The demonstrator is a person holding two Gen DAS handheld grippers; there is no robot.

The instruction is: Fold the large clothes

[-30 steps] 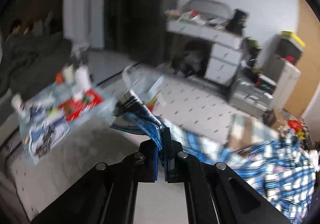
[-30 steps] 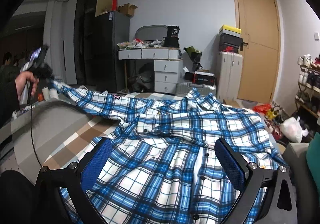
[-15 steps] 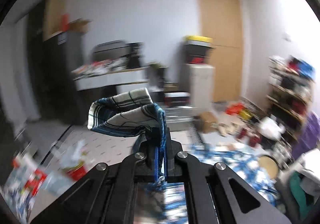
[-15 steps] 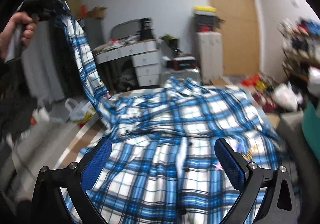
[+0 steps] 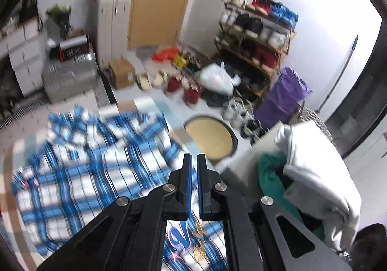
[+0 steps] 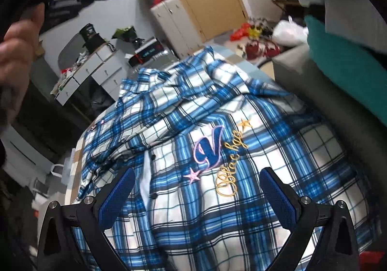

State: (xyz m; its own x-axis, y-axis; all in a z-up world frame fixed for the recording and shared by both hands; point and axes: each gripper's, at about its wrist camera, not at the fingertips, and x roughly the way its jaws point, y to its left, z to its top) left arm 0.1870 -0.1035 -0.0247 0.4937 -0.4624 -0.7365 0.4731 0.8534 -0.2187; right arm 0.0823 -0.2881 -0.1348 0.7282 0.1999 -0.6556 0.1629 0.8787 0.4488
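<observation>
Plaid shirt [image 6: 217, 150] in blue and white lies spread across the surface [image 5: 150, 104], filling the middle and lower part of the right wrist view and the lower left of the left wrist view, where it is blurred. Its button placket runs up the frame left of centre, with dark buttons showing, and the collar end points toward the upper middle. On the chest sits an embroidered blue letter V [image 6: 209, 148] edged in pink, with gold script just to its right, a gold star above and a pink star below. A sleeve lies folded over the body in the left half of the garment.

The right gripper [image 6: 196, 196] hovers over the shirt at the bottom of its frame, its blue-padded fingers [image 6: 115, 196] spread wide with nothing between them. The left gripper [image 5: 194, 169] sits at the bottom centre of its own view, its fingers drawn together with only a thin slit left and no cloth caught in it. In the upper left of the right wrist view a hand [image 6: 17, 46] holds that left gripper, raised above the shirt.

A pile of clothes [image 5: 312, 174], white over green, sits at the lower right of the left wrist view, just beside the shirt. A shoe rack [image 5: 256, 36] stands against the wall in the upper right, and a wooden door [image 5: 157, 0] is at upper centre.
</observation>
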